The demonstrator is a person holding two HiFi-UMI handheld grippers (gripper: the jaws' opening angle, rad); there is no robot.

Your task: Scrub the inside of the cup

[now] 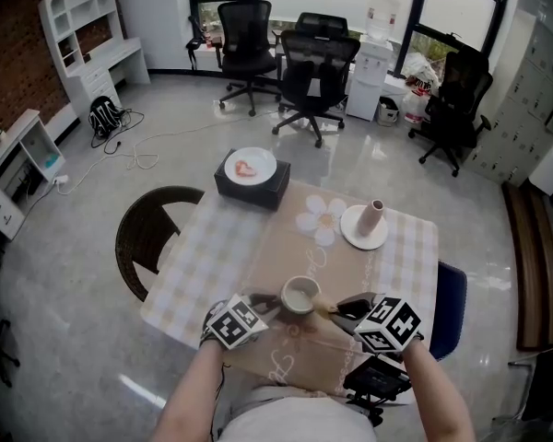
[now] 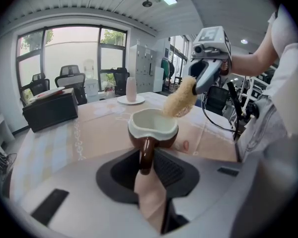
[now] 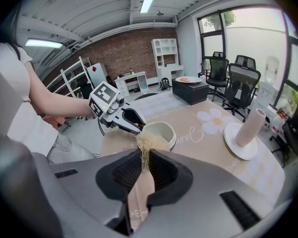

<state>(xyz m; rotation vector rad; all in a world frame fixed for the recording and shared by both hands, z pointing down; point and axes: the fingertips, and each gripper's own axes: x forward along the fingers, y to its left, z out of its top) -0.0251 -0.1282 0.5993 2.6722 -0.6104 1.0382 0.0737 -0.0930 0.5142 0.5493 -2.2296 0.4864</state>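
My left tongs (image 2: 147, 168) are clamped on the handle of the brown ceramic cup with the white inside (image 2: 153, 125). That keeps it upright and steady at the near edge of the cloth-covered bench (image 1: 249, 247), mouth open to the scrubber. My right tongs (image 3: 145, 166) pinch the tan fibrous scrubbing pad (image 2: 180, 99) by its tail, leaving its tip free at the cup's right rim. I cannot tell whether the fibres touch the inner wall. The cup's floor and base are hidden.
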